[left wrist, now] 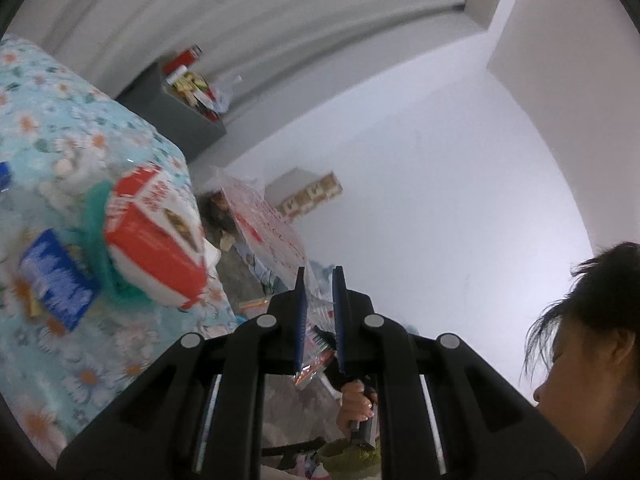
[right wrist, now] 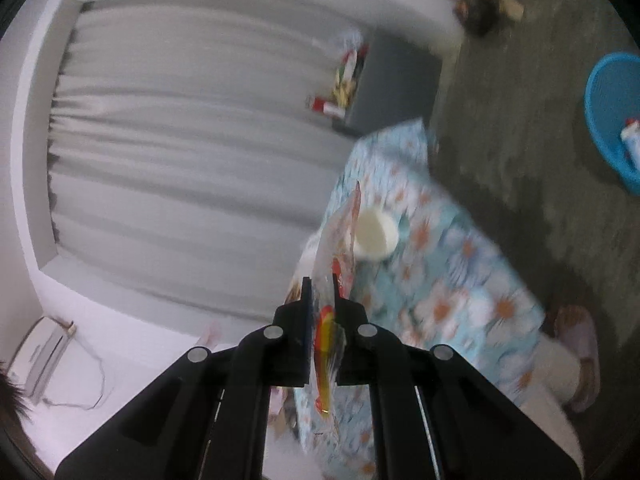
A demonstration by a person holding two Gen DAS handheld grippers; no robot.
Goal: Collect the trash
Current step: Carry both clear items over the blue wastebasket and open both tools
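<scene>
Right gripper [right wrist: 322,300]: its two fingers are clamped on a clear plastic wrapper [right wrist: 340,236] with red and yellow print; the wrapper stands edge-on between them.
Wrapper, place: held in the air above the near edge of the flowered table [right wrist: 452,280], just in front of the white cup [right wrist: 376,234] that stands on it.
Wrapper, long axis: runs along the fingers, from behind the pads out past the tips toward the cup; the free end points away from the gripper and leans a little toward the cup.
Left gripper [left wrist: 319,280]: fingers close together with a narrow gap; a crinkled wrapper shows behind them, but I cannot tell whether they grip it.
Blue basket [right wrist: 600,92]: on the floor, well apart from the table, already holding some trash.
Step in hand: likely carrying the wrapper from the table to the basket.
Doing it well: keep the clamp firm, since thin film slips; lift the free end clear of the cup, and release only once over the basket's mouth.
Still on the table: a red and white box [left wrist: 156,240] and a blue packet [left wrist: 56,280], side by side.
</scene>
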